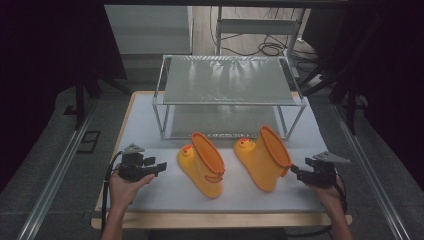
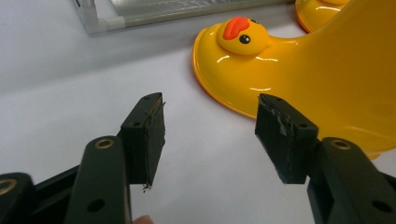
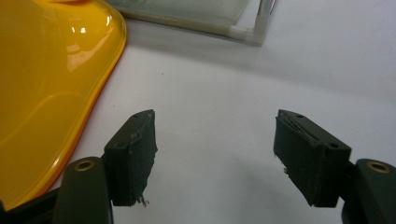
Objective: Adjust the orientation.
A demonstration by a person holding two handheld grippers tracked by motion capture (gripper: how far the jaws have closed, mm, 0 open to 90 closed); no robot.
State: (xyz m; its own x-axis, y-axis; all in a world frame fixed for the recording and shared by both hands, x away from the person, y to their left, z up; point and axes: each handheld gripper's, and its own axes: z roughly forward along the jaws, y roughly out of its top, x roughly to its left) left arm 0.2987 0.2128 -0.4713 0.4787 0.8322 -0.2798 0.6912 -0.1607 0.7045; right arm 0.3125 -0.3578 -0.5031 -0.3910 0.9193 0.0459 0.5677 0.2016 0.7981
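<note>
Two yellow rubber boots with duck faces on the toes stand on the white mat. The left boot (image 1: 202, 162) sits just right of my left gripper (image 1: 161, 168), whose jaws stand open and empty. In the left gripper view that boot (image 2: 299, 65) lies ahead and to the right of the left gripper (image 2: 210, 133). The right boot (image 1: 264, 156) stands just left of my right gripper (image 1: 295, 171), also open with nothing between its jaws. In the right gripper view the right gripper (image 3: 212, 154) hovers over bare mat with the boot (image 3: 42, 88) at the left.
A two-shelf metal rack (image 1: 227, 95) with silvery shelves stands behind the boots at the far side of the mat (image 1: 165, 192). Its corner post (image 3: 259, 21) is ahead of the right gripper. The table's wooden edge (image 1: 220, 220) runs along the front.
</note>
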